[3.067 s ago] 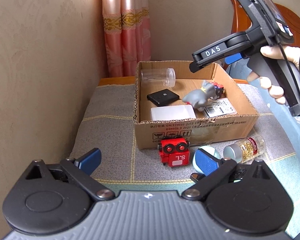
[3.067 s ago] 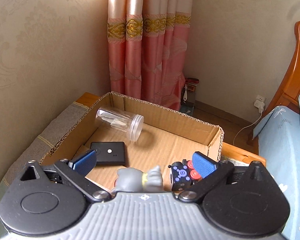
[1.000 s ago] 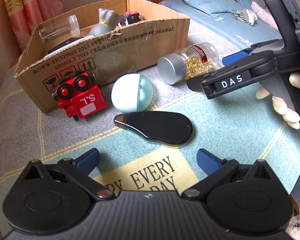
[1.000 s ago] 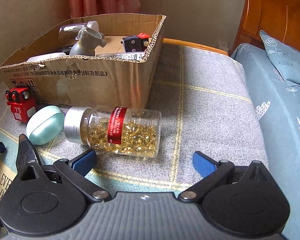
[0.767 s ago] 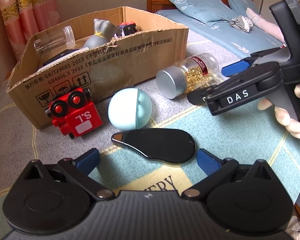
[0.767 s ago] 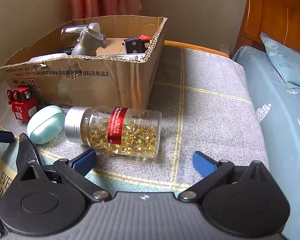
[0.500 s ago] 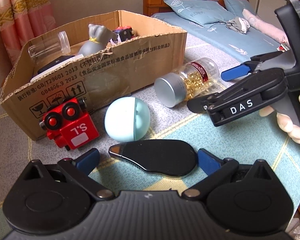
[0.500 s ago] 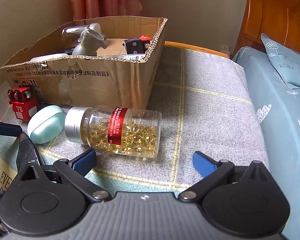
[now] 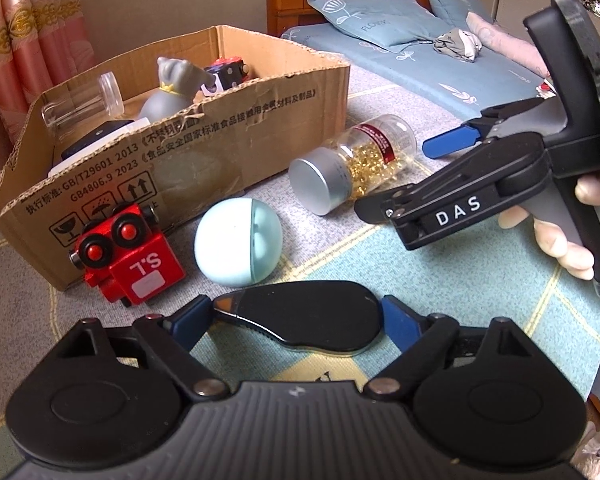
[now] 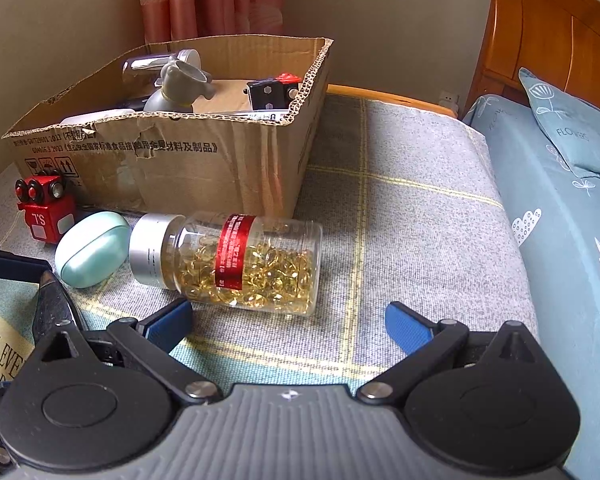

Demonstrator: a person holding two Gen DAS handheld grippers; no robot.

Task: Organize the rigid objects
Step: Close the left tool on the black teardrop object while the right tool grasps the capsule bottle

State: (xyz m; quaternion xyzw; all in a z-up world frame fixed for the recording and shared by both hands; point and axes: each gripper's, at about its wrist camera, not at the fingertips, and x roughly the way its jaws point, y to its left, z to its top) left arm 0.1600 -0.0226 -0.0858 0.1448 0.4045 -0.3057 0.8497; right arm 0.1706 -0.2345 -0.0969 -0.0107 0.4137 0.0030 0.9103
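On the blanket before the cardboard box (image 9: pixel 188 152), our left tongs (image 9: pixel 296 316) had just been closing around the flat black case (image 9: pixel 304 314).

We saw both blue pads at the case's 2 ends, seemingly touching it, the case flat on the blanket (image 9: pixel 440 280). Our right tongs (image 10: pixel 288 320) stood wide with nothing between them, just behind the pill bottle (image 10: pixel 240 264) lying on its side. Beside it lay the pale blue egg-shaped case (image 9: pixel 238 242) and the red toy robot (image 9: pixel 128 254), the robot close against the box front. We saw a grey figurine (image 9: pixel 170 88) inside the box.
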